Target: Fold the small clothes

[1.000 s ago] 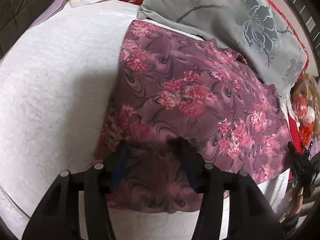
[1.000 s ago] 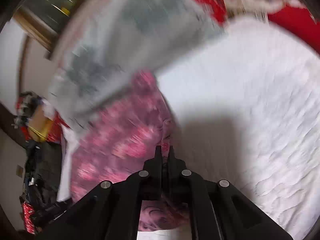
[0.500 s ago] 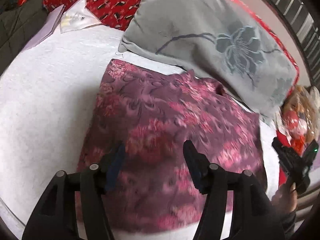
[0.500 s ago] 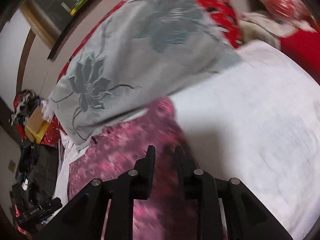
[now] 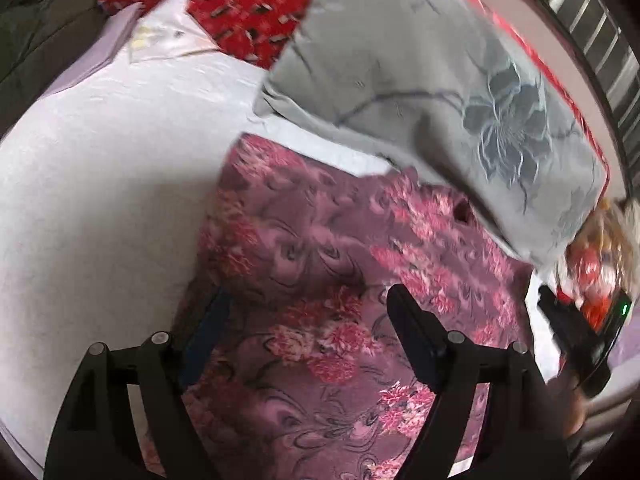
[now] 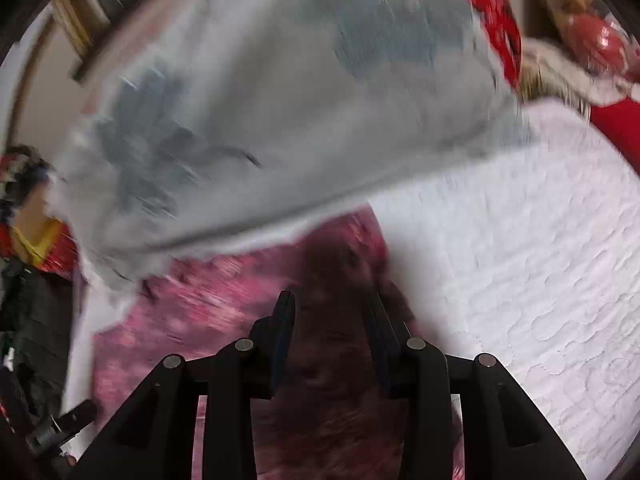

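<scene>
Jaws of both the left gripper (image 5: 308,306) and right gripper (image 6: 330,312) are spreading, empty, above the floral garment (image 5: 340,280) lying beneath them on the bed (image 5: 100,184).

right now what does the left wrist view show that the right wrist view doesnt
Only the left wrist view shows the left gripper, fingers opening above the floral garment, plus pale papers at the bed's far edge. Only the right wrist view shows the right gripper, fingers opening, nothing pinched, and a dark heap at left. Both show the garment, grey pillow and white bedcover.
</scene>
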The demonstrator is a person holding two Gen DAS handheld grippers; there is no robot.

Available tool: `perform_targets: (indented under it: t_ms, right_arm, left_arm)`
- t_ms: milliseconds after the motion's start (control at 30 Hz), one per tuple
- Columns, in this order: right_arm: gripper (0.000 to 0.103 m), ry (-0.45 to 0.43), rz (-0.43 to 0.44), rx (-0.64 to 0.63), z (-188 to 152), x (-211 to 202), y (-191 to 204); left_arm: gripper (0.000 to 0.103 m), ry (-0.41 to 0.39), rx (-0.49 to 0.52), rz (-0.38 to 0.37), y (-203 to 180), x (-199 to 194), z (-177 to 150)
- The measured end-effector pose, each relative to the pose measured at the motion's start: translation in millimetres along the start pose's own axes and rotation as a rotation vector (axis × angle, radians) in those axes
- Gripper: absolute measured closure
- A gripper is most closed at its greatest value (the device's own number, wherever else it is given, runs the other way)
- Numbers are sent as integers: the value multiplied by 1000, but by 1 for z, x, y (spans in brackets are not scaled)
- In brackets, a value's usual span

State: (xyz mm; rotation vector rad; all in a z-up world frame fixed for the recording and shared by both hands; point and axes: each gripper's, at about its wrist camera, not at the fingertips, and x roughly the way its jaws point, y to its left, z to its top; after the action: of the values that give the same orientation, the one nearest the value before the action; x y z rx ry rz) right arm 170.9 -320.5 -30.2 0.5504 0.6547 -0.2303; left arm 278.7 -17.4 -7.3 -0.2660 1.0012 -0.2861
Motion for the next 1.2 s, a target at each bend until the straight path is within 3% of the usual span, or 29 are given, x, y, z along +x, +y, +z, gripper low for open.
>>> perform_targets:
  t_ms: [33, 67, 100, 133, 200, 333, 400, 500, 533, 600, 767, 1000, 1200]
  right_arm:
    - [59, 0, 4, -6, -4, 0, 1]
    - [46, 44, -11, -12, -9, 8, 0]
    - [41, 122, -42, -9, -14, 20, -4]
    - [40, 174, -92, -21, -20, 28, -4]
    - [42, 108, -113, -49, -18, 7, 8]
    - [42, -3, -8, -124, -32, -35, 41]
    - [40, 22, 10, -180, -49, -34, 54]
    - [37, 165, -56, -190, -69, 1, 56]
    - [37, 93, -67, -205, -72, -3, 58]
    - [30, 94, -81, -210, -73, -2, 62]
    - [26, 83, -134, -254, -76, 2, 71]
    - [26, 131, -113, -234, -65, 4, 64]
    - [29, 9, -183, -82, -9, 0, 20]
  left_arm:
    - [22, 9, 21, 38, 0, 7, -1]
    - [21, 33, 44, 90, -1, 17, -4]
    - [20, 68, 67, 142, -1, 28, -7]
    - [19, 74, 76, 137, 1, 34, -12]
    - [19, 52, 64, 129, 3, 30, -13]
    - [18, 51, 73, 117, 5, 28, -15]
    - [19, 54, 66, 109, 6, 27, -15]
    - [18, 49, 73, 109, 6, 27, -15]
    - [18, 48, 75, 108, 6, 26, -16]
    - [18, 47, 77, 102, 7, 26, -17]
    - [15, 46, 72, 95, 9, 28, -19]
    - [12, 39, 68, 75, 12, 29, -23]
    - [12, -81, -3, -32, 10, 4, -1]
